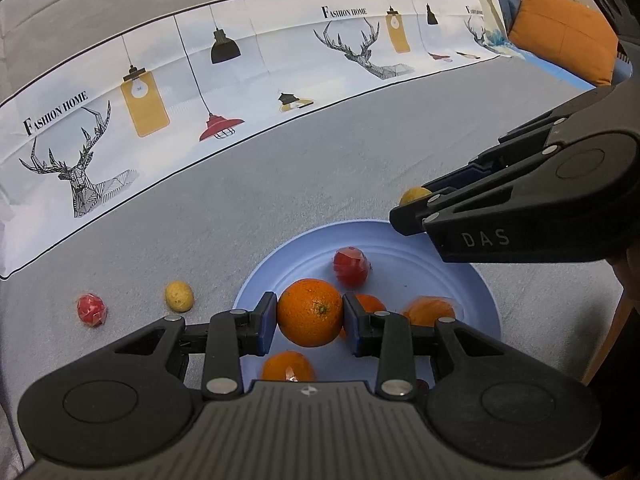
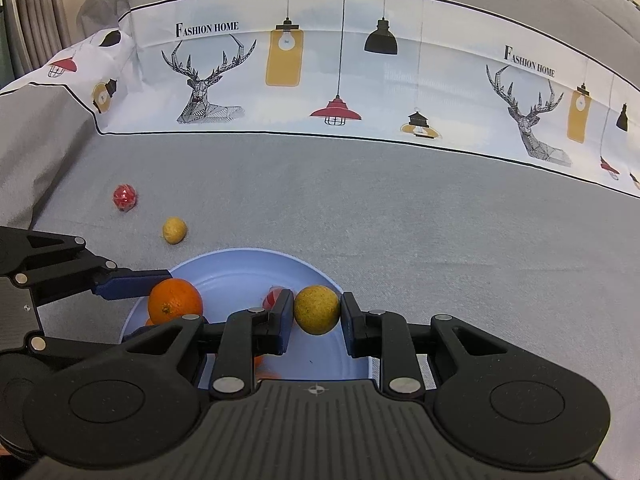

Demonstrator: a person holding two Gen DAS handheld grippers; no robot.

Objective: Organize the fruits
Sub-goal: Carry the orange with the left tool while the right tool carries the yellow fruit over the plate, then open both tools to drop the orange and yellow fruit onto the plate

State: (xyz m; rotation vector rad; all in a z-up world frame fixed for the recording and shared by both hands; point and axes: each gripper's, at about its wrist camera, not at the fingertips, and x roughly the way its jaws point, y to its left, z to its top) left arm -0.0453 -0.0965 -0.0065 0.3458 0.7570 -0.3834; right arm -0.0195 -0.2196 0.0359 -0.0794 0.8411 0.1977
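Observation:
My left gripper (image 1: 310, 314) is shut on an orange (image 1: 310, 312) and holds it over the near left part of the blue plate (image 1: 480, 296). The plate holds a red wrapped fruit (image 1: 351, 267) and other oranges (image 1: 430, 311). My right gripper (image 2: 316, 312) is shut on a yellow fruit (image 2: 317, 309) above the plate's (image 2: 240, 264) right side. In the left wrist view the right gripper (image 1: 414, 204) comes in from the right with the yellow fruit (image 1: 414, 196). A second yellow fruit (image 1: 179, 296) and a red wrapped fruit (image 1: 92, 310) lie on the grey cloth left of the plate.
A white printed cloth (image 2: 360, 80) with deer and lamps runs along the back of the grey surface (image 2: 440, 220). An orange cushion (image 1: 564, 36) lies at the far right. The loose yellow fruit (image 2: 175, 231) and red fruit (image 2: 125, 198) lie beyond the plate's left.

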